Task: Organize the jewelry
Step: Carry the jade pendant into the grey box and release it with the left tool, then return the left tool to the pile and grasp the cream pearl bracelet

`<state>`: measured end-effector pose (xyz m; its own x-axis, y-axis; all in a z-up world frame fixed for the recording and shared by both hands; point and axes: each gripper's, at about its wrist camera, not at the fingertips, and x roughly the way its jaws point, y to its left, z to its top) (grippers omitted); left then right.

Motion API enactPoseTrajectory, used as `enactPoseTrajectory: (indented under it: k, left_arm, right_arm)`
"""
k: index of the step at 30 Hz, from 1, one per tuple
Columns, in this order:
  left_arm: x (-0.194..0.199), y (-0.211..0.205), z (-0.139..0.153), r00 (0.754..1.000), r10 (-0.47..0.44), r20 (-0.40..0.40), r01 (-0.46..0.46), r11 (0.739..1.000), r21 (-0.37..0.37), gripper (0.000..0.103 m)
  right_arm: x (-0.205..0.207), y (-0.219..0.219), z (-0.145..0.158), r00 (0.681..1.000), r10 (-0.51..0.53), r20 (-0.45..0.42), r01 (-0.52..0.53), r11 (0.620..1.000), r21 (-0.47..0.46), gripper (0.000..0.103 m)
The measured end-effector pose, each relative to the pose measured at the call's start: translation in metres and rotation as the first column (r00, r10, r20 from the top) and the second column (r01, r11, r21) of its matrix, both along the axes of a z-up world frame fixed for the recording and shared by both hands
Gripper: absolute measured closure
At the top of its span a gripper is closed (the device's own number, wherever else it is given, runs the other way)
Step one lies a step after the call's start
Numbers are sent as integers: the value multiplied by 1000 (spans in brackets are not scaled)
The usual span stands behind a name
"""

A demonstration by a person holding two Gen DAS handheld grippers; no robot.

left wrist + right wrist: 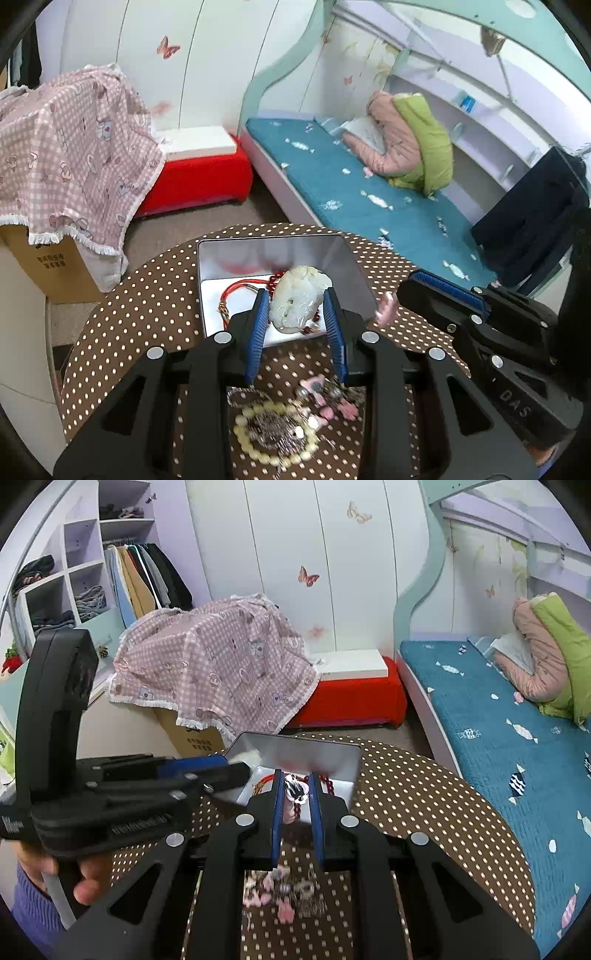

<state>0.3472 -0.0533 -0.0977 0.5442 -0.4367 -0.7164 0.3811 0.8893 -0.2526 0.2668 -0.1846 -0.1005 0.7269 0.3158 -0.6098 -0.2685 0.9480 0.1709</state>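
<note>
Presently, a pale jade pendant (297,301) on a red cord (240,291) is seen between the parted blue fingers of the left hand-held gripper (295,314), above a metal tin (354,269) on the dotted counter (147,295); contact between pads and pendant cannot be judged. A pink charm bracelet (297,794) is clamped by the right hand-held gripper (297,790) over the tin's near edge. Below the left gripper, a cream bead bracelet (275,435) and pink charms (332,404) are noted on the counter.
</note>
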Motion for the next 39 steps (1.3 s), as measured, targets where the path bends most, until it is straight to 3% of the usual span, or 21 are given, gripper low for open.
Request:
enactPoseTrajectory:
  k: [10,19,29,34,39]
  left_arm:
    - [31,-6,-46,996,29,-84,-21,996,88,73]
    - [36,-10,-48,997,32,-72,-24,994,110,75]
    - [32,-4,-33,998,55,-32,-53,996,77,75]
    - [23,-3,-26,999,38,-8,-38,997,72,67]
    - [10,2,-17,999,49,23,-50,997,66,52]
  right_arm:
    - [41,5,-38,993,-19,-114,18,1000,-6,91]
    - [48,2,-49,988,-31,-154,32,999,2,91]
    - [49,4,-48,986,-26,-162,31,999,33,88]
    - [46,-1,-45,986,-29,-163,37,998,43,88]
    - [43,-8,-44,986,-24,-166,37,996,80,78]
